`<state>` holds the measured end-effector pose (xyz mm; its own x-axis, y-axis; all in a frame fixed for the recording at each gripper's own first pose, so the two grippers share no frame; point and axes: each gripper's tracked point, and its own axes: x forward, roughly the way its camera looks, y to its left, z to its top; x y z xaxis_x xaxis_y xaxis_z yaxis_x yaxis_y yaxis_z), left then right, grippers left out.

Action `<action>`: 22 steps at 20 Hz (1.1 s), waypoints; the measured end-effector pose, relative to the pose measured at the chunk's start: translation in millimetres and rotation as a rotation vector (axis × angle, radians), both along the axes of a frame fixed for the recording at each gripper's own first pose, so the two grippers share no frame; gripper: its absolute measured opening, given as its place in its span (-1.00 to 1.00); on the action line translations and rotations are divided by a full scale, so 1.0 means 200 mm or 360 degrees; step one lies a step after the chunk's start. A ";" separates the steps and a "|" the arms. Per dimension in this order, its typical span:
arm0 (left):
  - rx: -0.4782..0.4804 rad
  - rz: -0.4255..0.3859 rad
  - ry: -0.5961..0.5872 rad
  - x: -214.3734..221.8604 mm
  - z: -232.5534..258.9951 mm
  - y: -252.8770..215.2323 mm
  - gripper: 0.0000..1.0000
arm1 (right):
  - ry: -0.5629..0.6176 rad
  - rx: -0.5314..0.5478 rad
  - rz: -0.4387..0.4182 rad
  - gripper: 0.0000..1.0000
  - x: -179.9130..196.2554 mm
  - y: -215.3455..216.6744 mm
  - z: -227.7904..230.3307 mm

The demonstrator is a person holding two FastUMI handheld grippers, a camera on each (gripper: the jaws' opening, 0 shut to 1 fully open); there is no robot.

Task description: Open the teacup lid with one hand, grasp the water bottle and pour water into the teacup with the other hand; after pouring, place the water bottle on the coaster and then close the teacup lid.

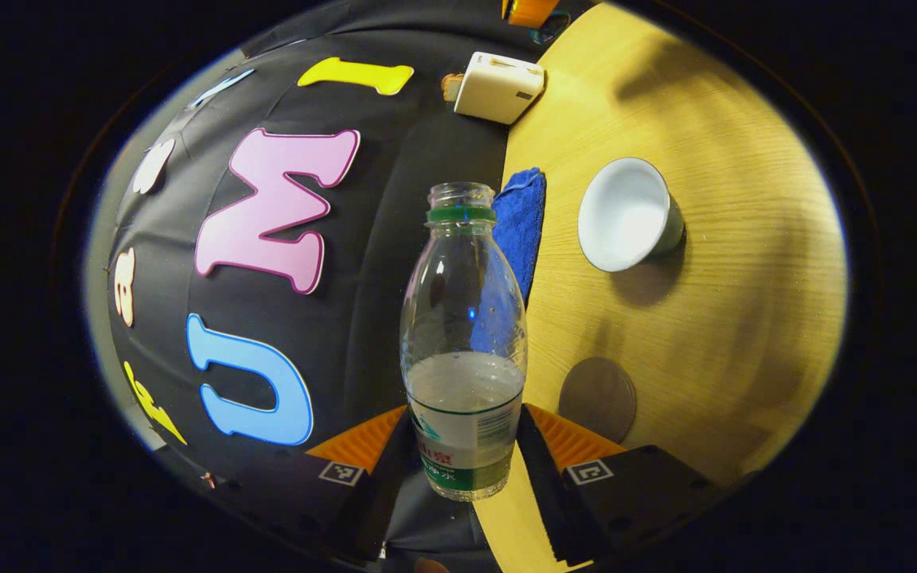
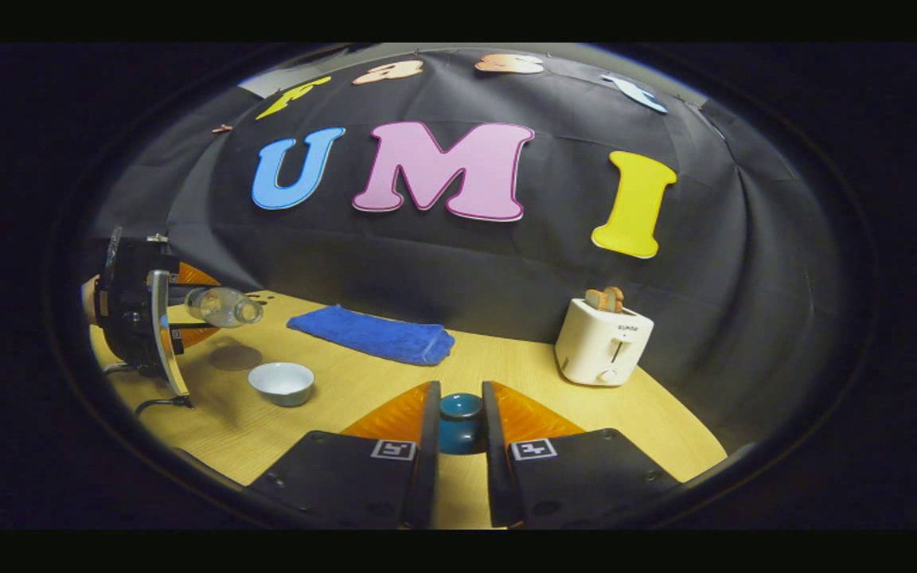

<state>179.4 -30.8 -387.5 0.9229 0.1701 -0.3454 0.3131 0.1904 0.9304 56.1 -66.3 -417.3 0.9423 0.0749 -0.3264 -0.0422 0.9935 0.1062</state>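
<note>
My left gripper (image 1: pixel 466 414) is shut on a clear, uncapped water bottle (image 1: pixel 464 350) with a green neck ring, about a third full. In the right gripper view the left gripper (image 2: pixel 192 306) holds the bottle (image 2: pixel 224 307) tipped almost level, its mouth above and just left of the white teacup (image 2: pixel 282 382). The teacup (image 1: pixel 626 213) stands open on the table, with a round grey coaster (image 1: pixel 598 398) nearer to me. My right gripper (image 2: pixel 460 398) is shut on the dark teal teacup lid (image 2: pixel 461 422), raised over the table.
A folded blue towel (image 2: pixel 371 334) lies at the back of the wooden table (image 2: pixel 506 374), against the wall. A white toaster (image 2: pixel 602 342) with bread in it stands at the back right. A cable trails on the table below the left gripper.
</note>
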 end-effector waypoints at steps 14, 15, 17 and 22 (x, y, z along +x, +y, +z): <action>0.0360 -0.0172 0.0023 0.09 0.00 0.02 0.55 | -0.0014 0.0009 -0.0009 -0.43 -0.03 -0.02 0.01; 0.0378 -0.0187 0.0025 0.09 0.01 0.02 0.55 | -0.0014 0.0005 -0.0009 -0.43 -0.03 -0.03 0.00; 0.0413 -0.0206 0.0031 0.09 -0.01 0.02 0.55 | -0.0009 -0.0006 -0.0013 -0.34 -0.03 -0.03 0.00; 0.0499 -0.0230 0.0014 0.10 -0.01 0.04 0.55 | -0.0005 -0.0003 -0.0022 -0.43 -0.04 -0.04 -0.01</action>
<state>199.9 -23.5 -389.4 0.9425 0.1369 -0.3048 0.3240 -0.1515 0.9339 47.8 -73.8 -418.7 0.9442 0.0610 -0.3236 -0.0286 0.9942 0.1041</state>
